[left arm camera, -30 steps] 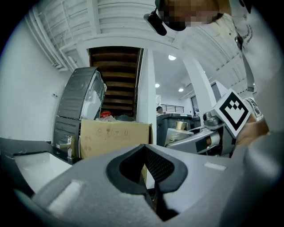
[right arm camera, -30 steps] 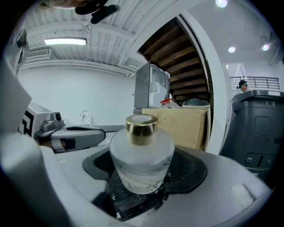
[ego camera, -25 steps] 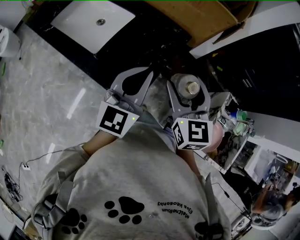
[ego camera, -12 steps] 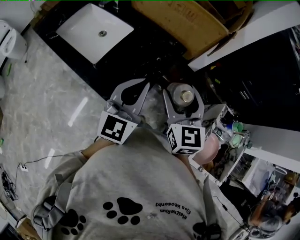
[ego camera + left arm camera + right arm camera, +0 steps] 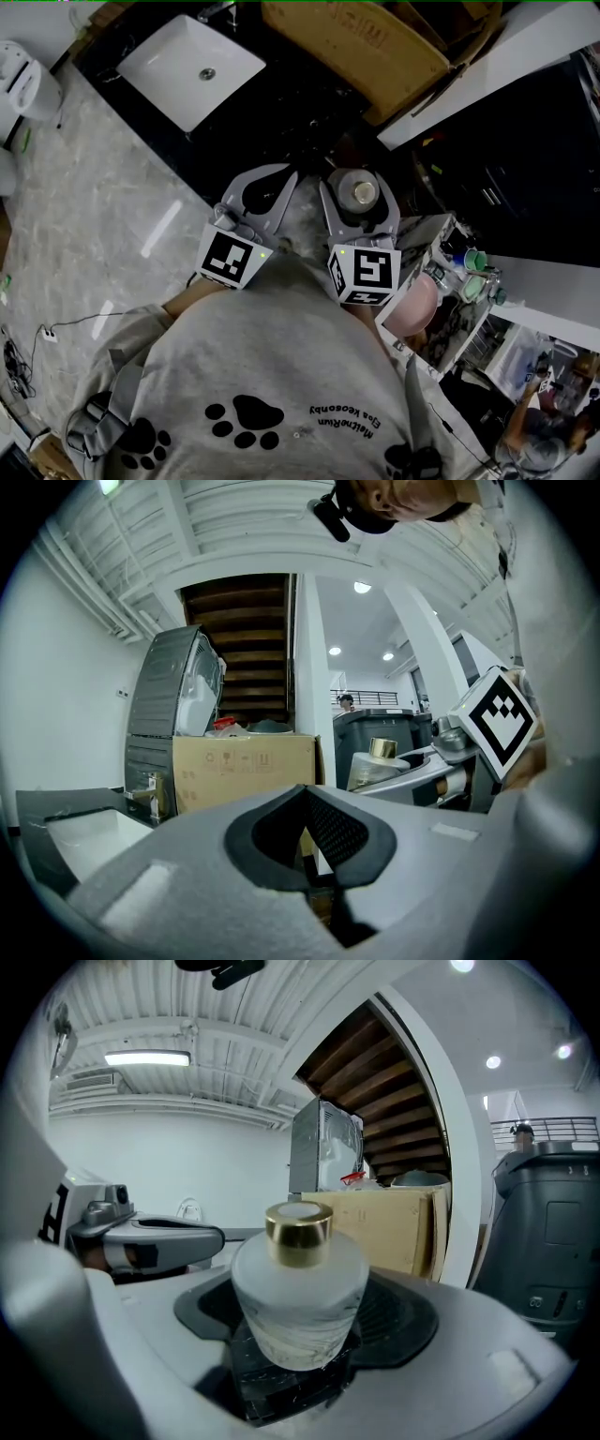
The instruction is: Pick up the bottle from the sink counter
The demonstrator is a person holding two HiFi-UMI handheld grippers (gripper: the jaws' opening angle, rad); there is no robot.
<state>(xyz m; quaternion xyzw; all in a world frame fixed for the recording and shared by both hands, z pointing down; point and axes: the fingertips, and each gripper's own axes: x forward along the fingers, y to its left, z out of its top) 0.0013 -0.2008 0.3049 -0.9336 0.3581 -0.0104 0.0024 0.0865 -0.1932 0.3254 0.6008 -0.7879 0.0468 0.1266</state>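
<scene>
Two grippers are held close in front of the person's grey sweater [image 5: 272,375], well on the near side of the sink [image 5: 178,70]. Of the pair, the left gripper [image 5: 305,803] has its jaws pressed together with nothing between them; it hangs idle, slightly nearer the sink than its partner.

Its partner, the right gripper [image 5: 298,1321], is pinching the bottle [image 5: 363,192] by its lower body, one jaw on each side. It is a frosted, squat bottle with a gold cap, and it stands upright in the grip with the cap uppermost. From the right gripper view nothing shows under its base except the dark pads of the jaws, so it seems to be off any surface.

Farther out lies the black counter [image 5: 281,112] that carries the sink, and a cardboard box [image 5: 352,42] stands just beside the sink on that counter. Pale marble floor [image 5: 84,216] runs along the near side of the sink.

As a judgement, the pick-up looks essentially done: the bottle is gripped, raised and held well apart from the sink, close to the person's body. Little appears to be left beyond keeping the hold firm and level; the smooth, rounded glass could slip if the squeeze loosened.
</scene>
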